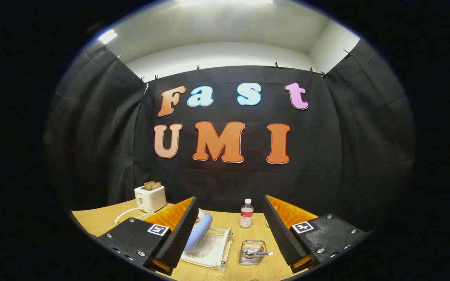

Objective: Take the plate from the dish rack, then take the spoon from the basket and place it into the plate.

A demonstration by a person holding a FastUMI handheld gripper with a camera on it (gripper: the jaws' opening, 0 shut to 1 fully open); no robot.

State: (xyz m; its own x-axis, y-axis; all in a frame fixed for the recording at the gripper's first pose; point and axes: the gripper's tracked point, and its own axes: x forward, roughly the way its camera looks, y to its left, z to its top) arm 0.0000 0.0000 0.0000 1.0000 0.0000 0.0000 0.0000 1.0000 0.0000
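Gripper (231,230) held above the near part of a wooden table (104,220), fingers spread wide and gripping nothing — clear air between the ribbed pads.

Between the fingers, closer to the left one: a white dish rack (211,249) on the table, with a pale blue plate (199,236) standing tilted in it. The plate's upper edge sits just beside the left finger's inner face; whether they touch, I cannot tell.

Just beside the rack, toward the right finger: a small wire basket (251,253). A spoon (259,253) lies in it, its handle poking out over the basket's rim toward the right finger.

Beyond the basket, farther back on the table, an upright clear bottle (246,214) with a white cap and a label.

Beyond the left finger, at the table's far part near the black cloth wall — a cream toaster (150,197) with two slices of toast (152,185) standing up out of its slots, and a white cord trailing from it across the wood.
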